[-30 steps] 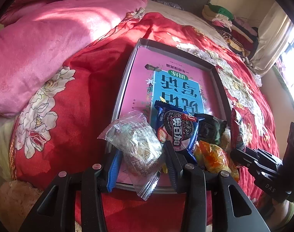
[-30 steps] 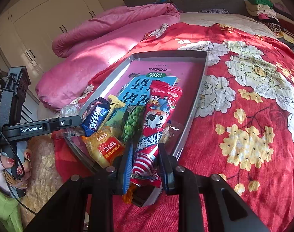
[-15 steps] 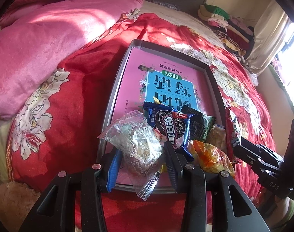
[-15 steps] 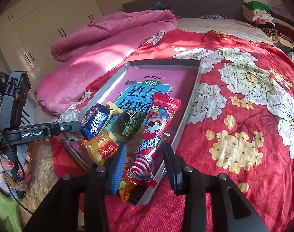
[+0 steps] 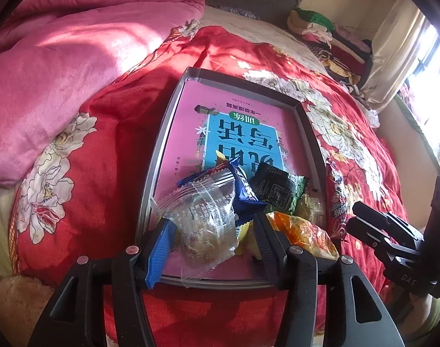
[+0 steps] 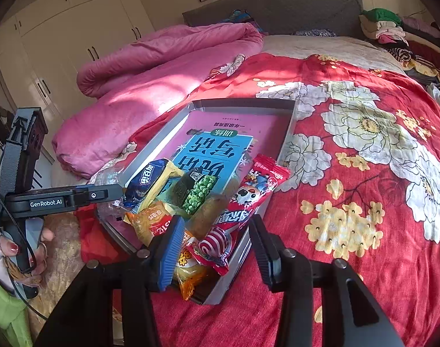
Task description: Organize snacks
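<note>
A grey tray (image 5: 159,156) with a pink and blue book in it lies on the bed. Snacks are heaped at its near end: a clear packet (image 5: 205,219), a blue biscuit pack (image 5: 246,193), a green pea packet (image 5: 277,190) and an orange packet (image 5: 300,231). My left gripper (image 5: 212,245) is opening around the clear packet, which rests on the tray between the jaws. My right gripper (image 6: 217,248) is also opening. The end of a long red packet (image 6: 243,202) lies loose between its jaws, over the tray's (image 6: 286,133) near corner.
A pink quilt (image 5: 60,72) is bunched up left of the tray. The red flowered blanket (image 6: 364,144) spreads to the right. Folded clothes (image 5: 321,29) are stacked at the far corner, with wardrobes (image 6: 75,29) behind. A person's hand (image 6: 5,248) holds the left gripper's handle.
Both pairs of jaws have widened. The right gripper has let go of the red packet. The clear packet has settled lower on the tray, and the blue biscuit pack has tipped onto its side.
</note>
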Demonstrator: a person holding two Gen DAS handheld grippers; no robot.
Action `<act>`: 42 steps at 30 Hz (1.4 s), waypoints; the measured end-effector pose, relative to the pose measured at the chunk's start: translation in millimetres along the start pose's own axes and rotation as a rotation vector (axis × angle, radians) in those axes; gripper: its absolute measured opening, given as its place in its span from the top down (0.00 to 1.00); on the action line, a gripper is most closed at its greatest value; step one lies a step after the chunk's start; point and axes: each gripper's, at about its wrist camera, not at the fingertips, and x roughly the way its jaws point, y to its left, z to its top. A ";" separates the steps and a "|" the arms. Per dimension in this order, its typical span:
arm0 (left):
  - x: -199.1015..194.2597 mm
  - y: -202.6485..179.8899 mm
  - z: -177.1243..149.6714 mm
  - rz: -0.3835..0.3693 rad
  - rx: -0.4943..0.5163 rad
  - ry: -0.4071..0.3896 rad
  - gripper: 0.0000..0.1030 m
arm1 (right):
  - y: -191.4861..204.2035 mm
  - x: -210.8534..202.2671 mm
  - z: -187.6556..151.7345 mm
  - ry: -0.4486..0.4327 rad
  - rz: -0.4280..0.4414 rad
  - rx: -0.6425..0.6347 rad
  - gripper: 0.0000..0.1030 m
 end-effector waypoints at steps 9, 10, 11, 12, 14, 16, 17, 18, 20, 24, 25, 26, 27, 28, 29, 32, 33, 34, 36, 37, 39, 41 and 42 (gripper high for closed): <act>-18.4 -7.6 0.6 0.004 0.023 -0.057 0.38 | 14.3 -20.6 3.0 -0.084 -0.060 -0.064 0.40; -21.8 -8.9 0.7 0.004 0.027 -0.067 0.36 | 16.4 -23.8 3.5 -0.097 -0.070 -0.073 0.39; -25.1 -10.7 0.8 0.006 0.031 -0.079 0.35 | 18.6 -26.7 4.2 -0.109 -0.079 -0.083 0.37; -28.1 -12.3 1.1 0.009 0.035 -0.089 0.35 | 20.4 -29.4 4.8 -0.120 -0.087 -0.091 0.35; -33.6 -14.9 1.6 0.009 0.041 -0.103 0.33 | 24.0 -34.7 6.1 -0.140 -0.097 -0.109 0.34; -38.6 -17.6 1.4 0.012 0.047 -0.120 0.31 | 27.0 -39.3 7.0 -0.157 -0.107 -0.121 0.33; -40.6 -19.4 1.3 0.013 0.051 -0.125 0.31 | 28.1 -41.5 7.1 -0.165 -0.108 -0.126 0.32; -42.6 -20.8 1.3 0.013 0.053 -0.130 0.31 | 28.9 -43.1 7.4 -0.170 -0.109 -0.128 0.32; -45.7 -22.8 0.9 0.014 0.056 -0.136 0.31 | 31.0 -46.7 7.5 -0.180 -0.116 -0.132 0.31; -53.3 -27.0 0.1 0.012 0.059 -0.147 0.31 | 34.1 -54.2 7.9 -0.199 -0.130 -0.142 0.28; -55.6 -28.9 -0.3 0.010 0.060 -0.150 0.31 | 35.1 -56.5 7.8 -0.202 -0.134 -0.145 0.28; -58.2 -31.3 -1.0 0.008 0.062 -0.152 0.31 | 36.2 -59.3 7.0 -0.207 -0.136 -0.147 0.27; -60.4 -33.6 -2.1 0.012 0.063 -0.153 0.31 | 37.3 -61.8 6.9 -0.210 -0.138 -0.149 0.26; -62.5 -36.4 -3.9 0.017 0.067 -0.151 0.31 | 38.7 -64.5 6.7 -0.211 -0.140 -0.151 0.25; -64.1 -39.4 -6.3 0.026 0.074 -0.147 0.31 | 39.9 -67.4 6.2 -0.215 -0.142 -0.154 0.23; -66.5 -45.8 -18.5 0.055 0.075 -0.123 0.31 | 43.0 -76.6 4.2 -0.216 -0.145 -0.151 0.20; -67.1 -47.1 -24.6 0.059 0.067 -0.113 0.31 | 43.8 -80.2 3.0 -0.216 -0.142 -0.148 0.19; -68.4 -48.3 -30.5 0.063 0.062 -0.109 0.31 | 44.6 -83.6 1.2 -0.214 -0.137 -0.146 0.17; -70.4 -50.9 -42.2 0.072 0.060 -0.099 0.31 | 45.9 -88.3 -3.5 -0.202 -0.135 -0.147 0.14; -70.9 -52.3 -47.8 0.076 0.062 -0.093 0.31 | 46.3 -89.4 -6.6 -0.189 -0.138 -0.145 0.14; -70.6 -55.0 -58.7 0.083 0.067 -0.073 0.31 | 45.1 -92.1 -14.4 -0.168 -0.134 -0.132 0.13; -68.7 -59.3 -68.7 0.071 0.078 -0.048 0.31 | 43.1 -93.8 -21.8 -0.145 -0.131 -0.116 0.11; -67.7 -61.6 -72.6 0.069 0.083 -0.041 0.31 | 42.4 -94.9 -24.8 -0.137 -0.132 -0.112 0.10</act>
